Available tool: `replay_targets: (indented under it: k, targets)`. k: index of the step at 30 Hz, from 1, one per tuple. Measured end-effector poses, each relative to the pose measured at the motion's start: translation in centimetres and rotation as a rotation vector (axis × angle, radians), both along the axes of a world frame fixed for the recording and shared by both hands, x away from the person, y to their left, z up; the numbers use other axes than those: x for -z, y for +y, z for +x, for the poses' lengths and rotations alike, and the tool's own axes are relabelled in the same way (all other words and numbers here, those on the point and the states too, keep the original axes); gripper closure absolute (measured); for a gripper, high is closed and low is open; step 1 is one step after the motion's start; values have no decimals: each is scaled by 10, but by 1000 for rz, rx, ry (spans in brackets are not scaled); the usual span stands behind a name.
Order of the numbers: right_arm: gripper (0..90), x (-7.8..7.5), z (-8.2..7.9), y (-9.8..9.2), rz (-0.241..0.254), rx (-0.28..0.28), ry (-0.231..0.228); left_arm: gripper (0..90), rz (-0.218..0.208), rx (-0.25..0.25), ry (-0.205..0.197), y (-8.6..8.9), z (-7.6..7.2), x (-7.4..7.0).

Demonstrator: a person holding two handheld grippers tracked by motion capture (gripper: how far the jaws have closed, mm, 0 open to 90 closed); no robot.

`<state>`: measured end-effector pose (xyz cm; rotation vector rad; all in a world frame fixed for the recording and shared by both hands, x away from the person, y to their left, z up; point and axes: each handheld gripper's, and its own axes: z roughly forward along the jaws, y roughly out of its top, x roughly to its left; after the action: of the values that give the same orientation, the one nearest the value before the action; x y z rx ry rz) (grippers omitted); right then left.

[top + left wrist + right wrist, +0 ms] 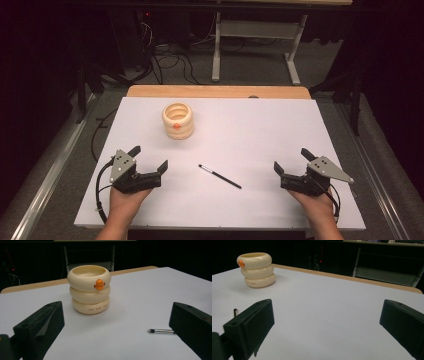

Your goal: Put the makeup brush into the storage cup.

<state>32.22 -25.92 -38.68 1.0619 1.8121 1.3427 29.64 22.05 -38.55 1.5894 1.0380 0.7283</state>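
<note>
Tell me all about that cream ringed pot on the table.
The cream pot looks like three fat rings stacked one on another, glossy like glazed ceramic or plastic. It is open at the top, with a small orange beak-like knob on the top ring and faint lettering on the bottom one. It stands upright on the white table, toward its far left. Nothing touches it but the table.

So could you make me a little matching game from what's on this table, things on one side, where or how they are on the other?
Things:
1. cream ringed pot
2. thin brush
3. left gripper
4. right gripper

Places or states:
A. lying flat between the two grippers
B. open, at the near right of the table
C. upright, far left of the table
D. open, at the near left

Pairs: 1-C, 2-A, 3-D, 4-B
</note>
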Motion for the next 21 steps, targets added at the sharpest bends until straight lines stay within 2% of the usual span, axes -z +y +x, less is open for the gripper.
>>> replay_targets:
  k: [6,11,14,17,21]
  targets:
    - [9,-1,0,-2,12,1,-5,6,5,11,13,-2,1,1]
    - [9,0,0,-1,15,5,1,6,24,19,0,-4,0,0]
    - [9,0,0,0,4,4,-1,6,20,20,-4,-4,-1,0]
    - [9,0,0,0,5,7,-2,5,3,35,16,-3,0,0]
    - [9,0,1,-1,5,10,-1,5,5,49,13,-5,0,-1]
